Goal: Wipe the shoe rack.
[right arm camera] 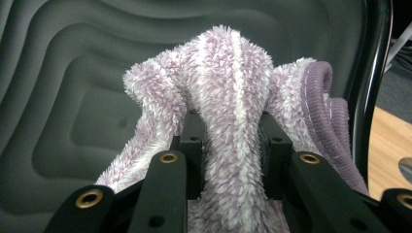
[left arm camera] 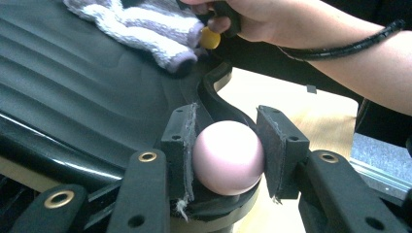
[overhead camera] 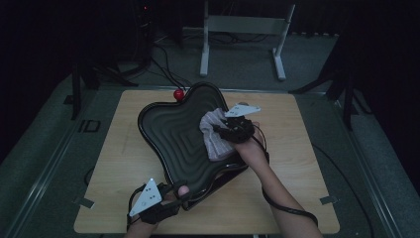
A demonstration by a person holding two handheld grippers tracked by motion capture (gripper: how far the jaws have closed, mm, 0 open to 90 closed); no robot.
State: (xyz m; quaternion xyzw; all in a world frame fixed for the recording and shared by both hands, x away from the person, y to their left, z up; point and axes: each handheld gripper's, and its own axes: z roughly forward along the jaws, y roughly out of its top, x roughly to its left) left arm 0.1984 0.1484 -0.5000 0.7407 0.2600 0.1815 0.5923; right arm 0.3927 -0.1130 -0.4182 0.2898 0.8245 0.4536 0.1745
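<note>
1. The step in hand looks like wiping the black ridged tray (overhead camera: 168, 124) with the fluffy lilac-and-white cloth (overhead camera: 214, 136), which lies on the tray's right part.
2. The right gripper (overhead camera: 236, 126) has its fingers (right arm camera: 192, 141) clamped on a bunched fold of the cloth (right arm camera: 233, 97) — the pile bulges up between them.
3. The left gripper (overhead camera: 166, 198) steadies the tray at its near edge; its fingers (left arm camera: 177, 145) are closed on a pale pink ball-shaped knob (left arm camera: 228, 156) at the rim.
4. The next move likely calls for dragging the cloth across the ridges while the left grip holds firm — otherwise the tray could slide on the tabletop (overhead camera: 297, 148).
5. A red ball (overhead camera: 179, 93) sits just beyond the tray's far edge.
6. No brand, label or writing is readable.
</note>
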